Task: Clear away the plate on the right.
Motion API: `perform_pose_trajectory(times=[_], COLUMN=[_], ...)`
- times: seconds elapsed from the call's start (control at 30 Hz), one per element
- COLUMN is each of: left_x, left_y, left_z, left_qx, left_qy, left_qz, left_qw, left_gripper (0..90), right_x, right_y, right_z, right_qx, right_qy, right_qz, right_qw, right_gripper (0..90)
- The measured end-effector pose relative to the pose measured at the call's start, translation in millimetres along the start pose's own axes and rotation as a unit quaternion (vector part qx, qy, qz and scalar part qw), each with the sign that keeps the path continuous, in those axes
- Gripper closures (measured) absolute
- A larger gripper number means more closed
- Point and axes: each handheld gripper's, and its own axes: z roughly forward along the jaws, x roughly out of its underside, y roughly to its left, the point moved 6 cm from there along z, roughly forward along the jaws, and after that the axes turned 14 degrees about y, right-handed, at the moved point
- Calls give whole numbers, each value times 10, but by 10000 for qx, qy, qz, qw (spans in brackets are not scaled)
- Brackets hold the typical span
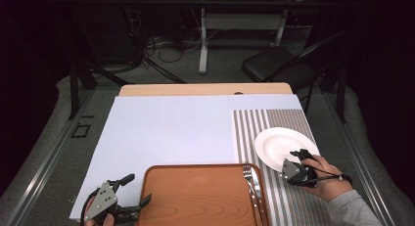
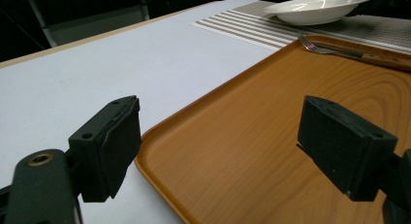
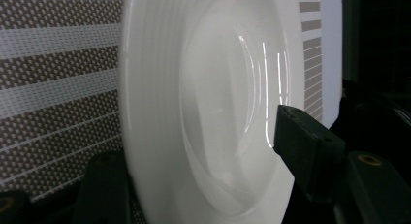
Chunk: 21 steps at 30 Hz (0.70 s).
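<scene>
Right gripper [image 1: 299, 156] at white plate [image 1: 279, 143] near rim; plate edge between its jaws, one jaw over plate, other beneath; contact of pads unclear. Plate sits on striped mat [image 1: 293, 119]. Left gripper [image 1: 131, 191] jaws wide apart, straddling corner of wooden tray [image 1: 195, 196]; nothing gripped.
</scene>
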Motion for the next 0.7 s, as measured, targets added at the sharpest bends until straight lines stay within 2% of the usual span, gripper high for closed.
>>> perform_pose_trajectory(times=[0.23,0.3,0.33,0.47,0.53,0.7], left_x=[2,1,1,2,2,1], left_y=[10,8,7,7,7,8], left_z=[-6,-6,-5,-5,-6,-3], left_qx=[1,6,6,7,11,14], left_qy=[6,5,3,5,2,2], left_qz=[-6,-8,-7,-9,-10,-3], left_qw=[10000,10000,10000,10000,10000,10000], left_gripper=[156,156,156,156,156,156], right_x=[-5,-7,-4,-13,-19,-12], right_y=[-20,-16,-16,-29,-39,-41], right_z=[-15,-25,-39,-44,-46,-50], right_qx=[-141,-272,-368,-459,-467,-596], right_qy=[64,70,138,159,179,215], right_qz=[-45,-65,-63,-55,-131,-92], right_qw=[9999,9996,9992,9988,9987,9979], right_gripper=[459,568,585,626,639,706])
